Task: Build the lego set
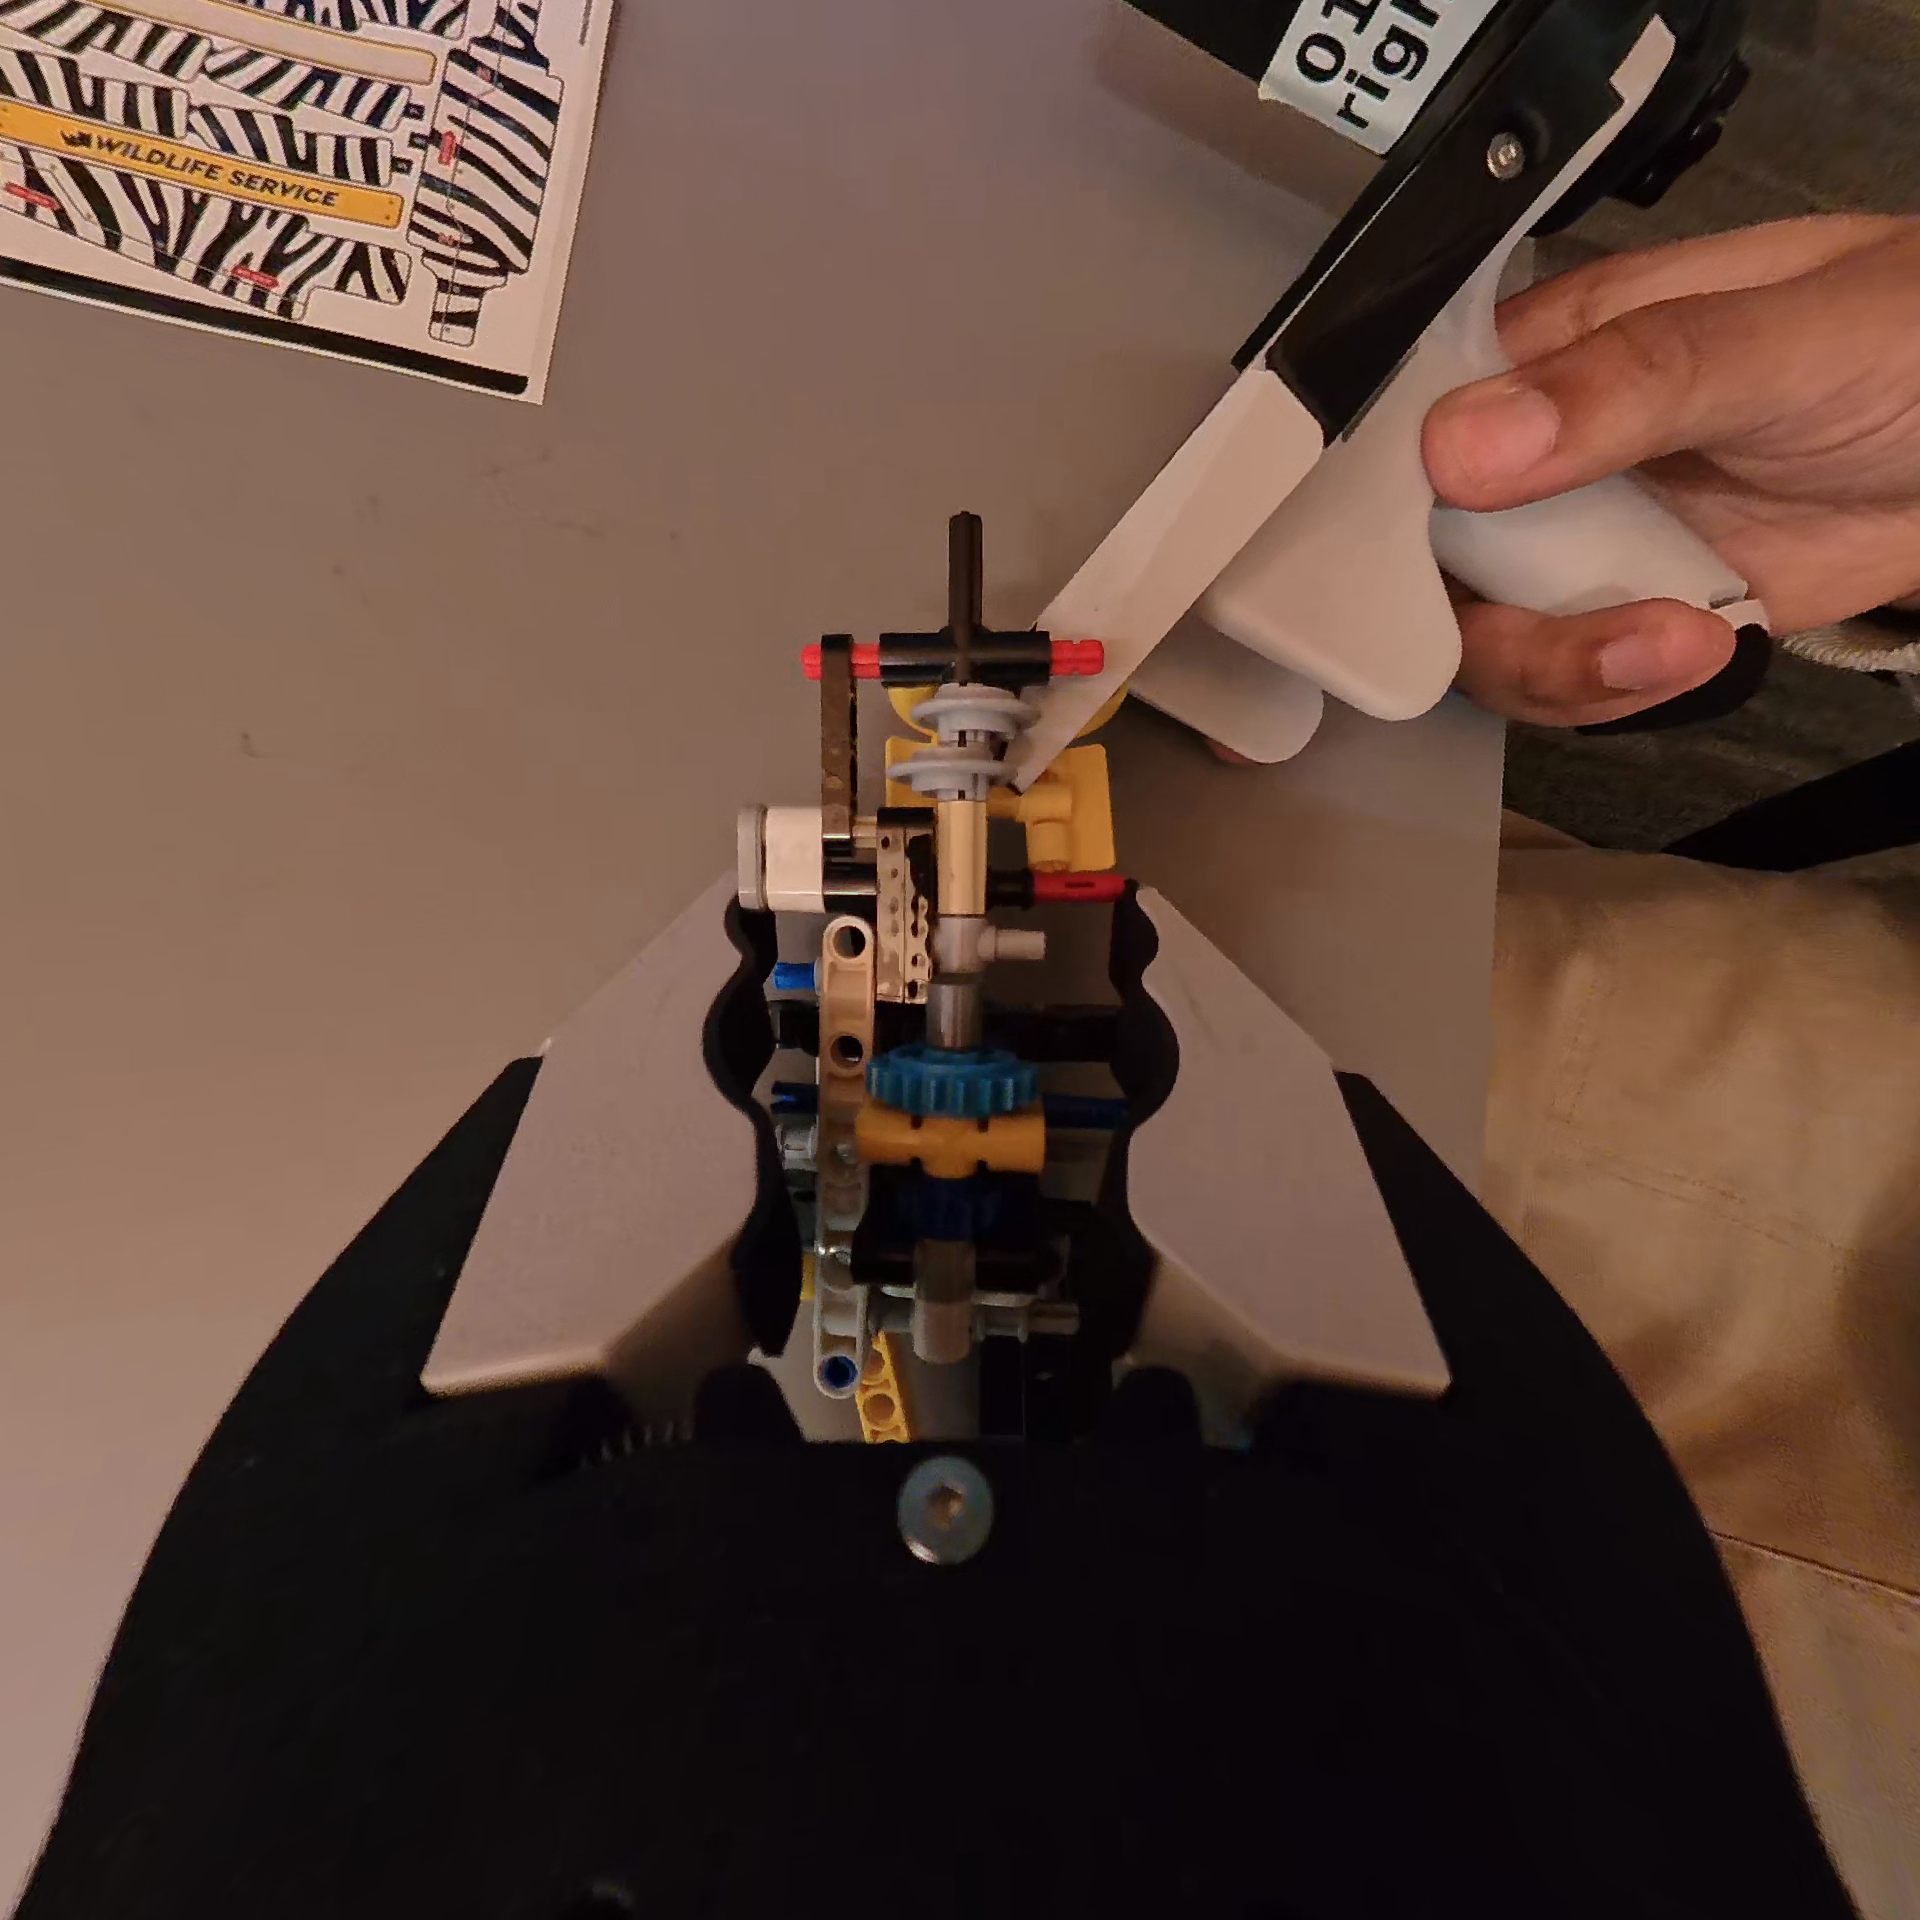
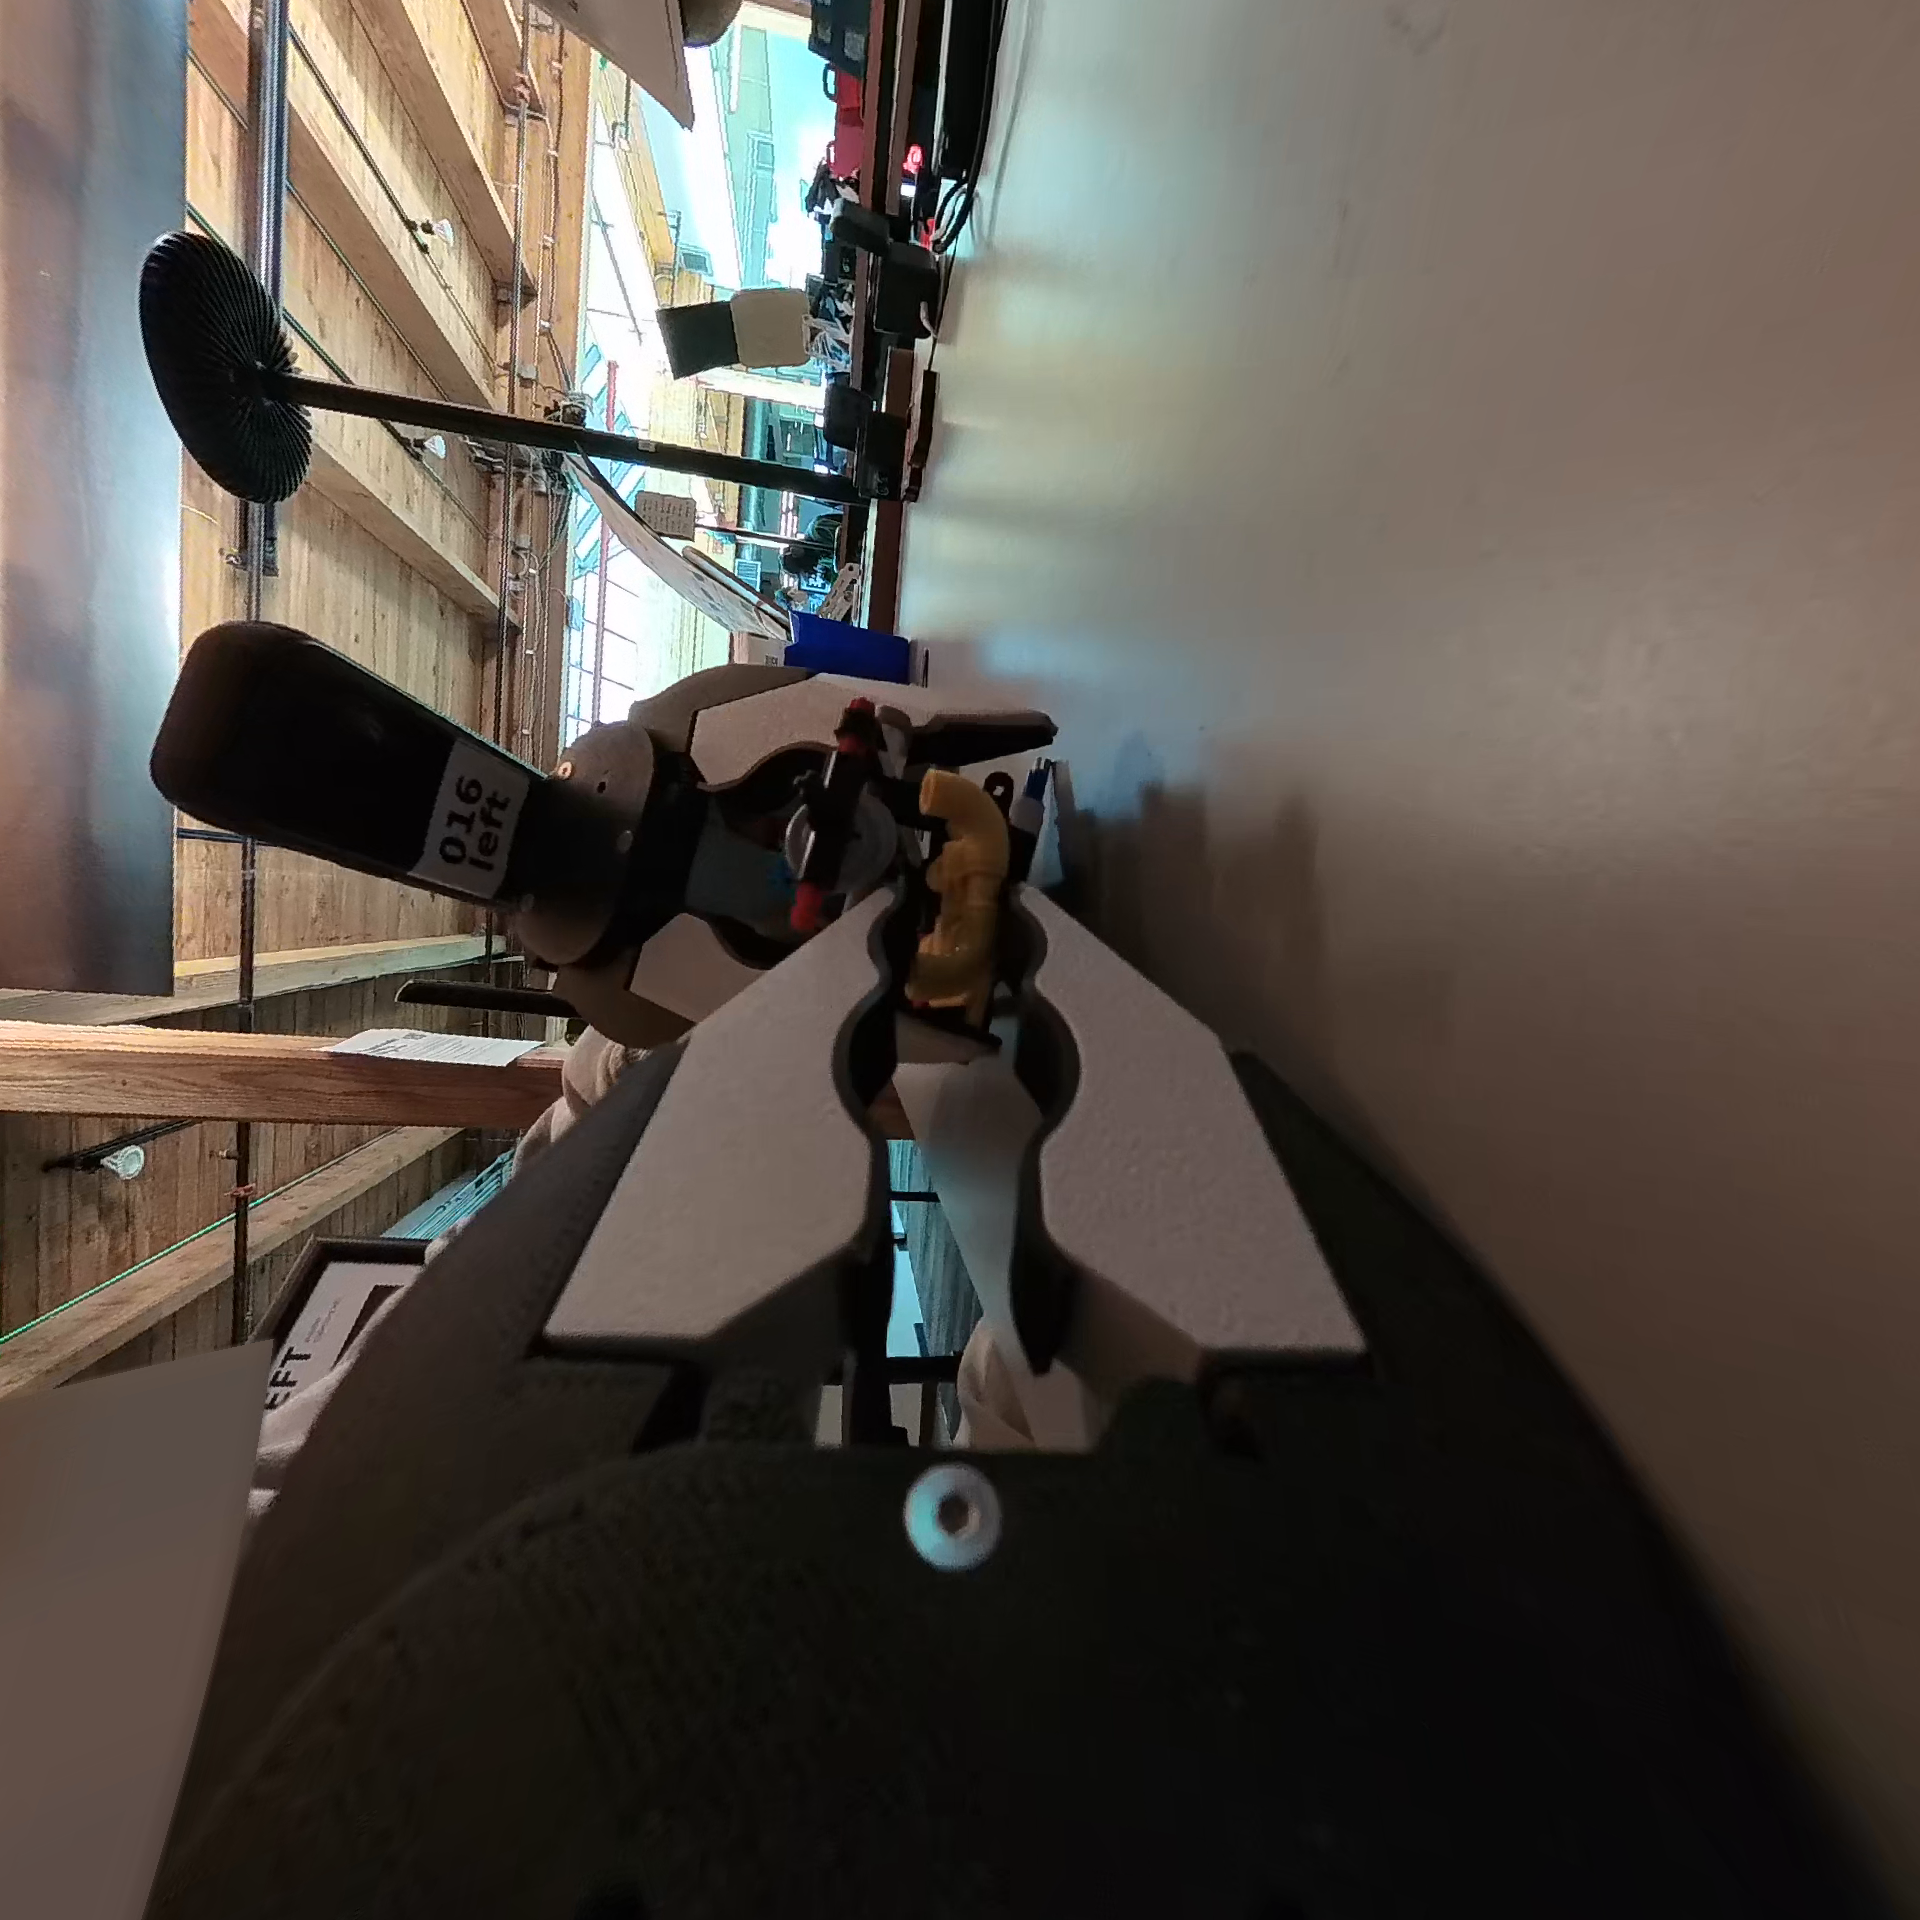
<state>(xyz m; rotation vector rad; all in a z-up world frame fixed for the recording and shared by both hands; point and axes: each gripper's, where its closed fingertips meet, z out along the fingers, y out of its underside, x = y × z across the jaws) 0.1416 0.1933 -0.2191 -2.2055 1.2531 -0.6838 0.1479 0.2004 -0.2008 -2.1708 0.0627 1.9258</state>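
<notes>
A small Lego Technic assembly (image 1: 956, 997) sits clamped between the fingers of my left gripper (image 1: 940, 904), which is shut on its lower half. It has a blue gear (image 1: 951, 1081), grey bushes (image 1: 961, 717), a black axle (image 1: 964, 582) and a yellow part (image 1: 1081, 821) at its far end. My right gripper (image 1: 1039, 758) reaches in from the upper right, held by a hand (image 1: 1683, 468). In the right wrist view its fingers (image 2: 956, 904) close around the yellow part (image 2: 961, 883). The left gripper (image 2: 727, 831) shows behind it.
A zebra-striped sticker sheet (image 1: 281, 177) lies at the far left of the grey table (image 1: 416, 727). The table's edge (image 1: 1501, 831) runs down the right, with beige trousers (image 1: 1714, 1143) beyond. A black stand with a round ribbed head (image 2: 223, 364) rises behind the table. The tips of both grippers are at nearly the same place.
</notes>
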